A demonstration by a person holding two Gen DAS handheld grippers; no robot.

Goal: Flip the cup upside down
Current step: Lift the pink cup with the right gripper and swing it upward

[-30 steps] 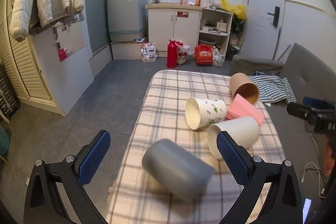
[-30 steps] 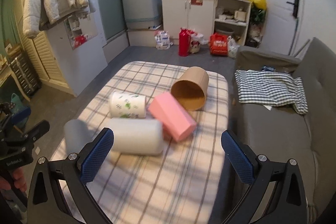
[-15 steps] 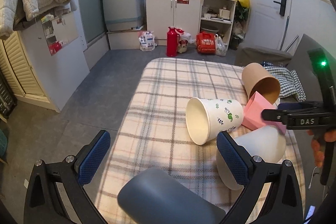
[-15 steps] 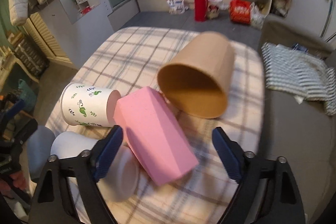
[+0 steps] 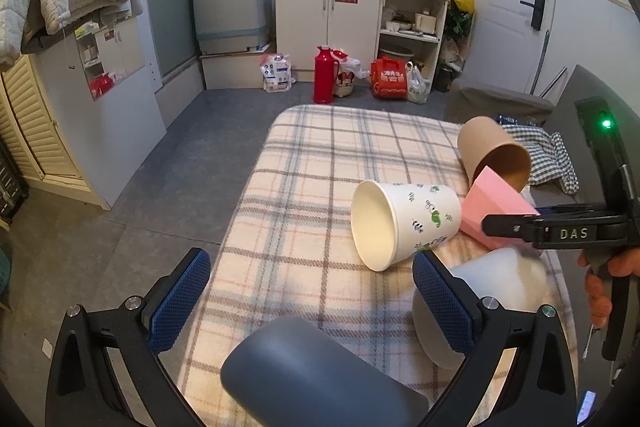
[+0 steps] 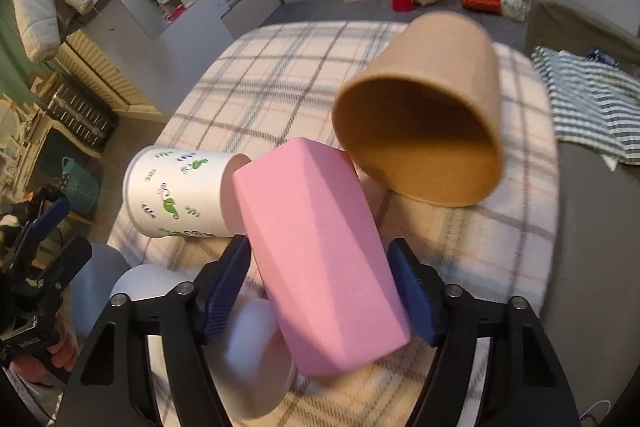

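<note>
Several cups lie on their sides on the plaid-covered table (image 5: 320, 155). A pink faceted cup (image 6: 320, 259) lies between the fingers of my right gripper (image 6: 320, 279), which straddles it with small gaps on both sides, still open. Beside it lie a brown paper cup (image 6: 424, 123), a white leaf-print cup (image 6: 176, 195) and a plain white cup (image 6: 256, 347). My left gripper (image 5: 312, 307) is open and empty above a grey cup (image 5: 312, 379). The pink cup (image 5: 492, 211) and right gripper (image 5: 560, 231) show in the left view too.
A grey sofa (image 6: 592, 227) with a checked cloth (image 6: 588, 99) borders the table's right side. Floor drops off on the left. Cabinets, a red thermos (image 5: 324, 75) and bags stand far behind.
My right gripper has moved forward and down onto the pink cup and narrowed around it. My left gripper has drawn back slightly; the grey cup now sits lower in its view.
</note>
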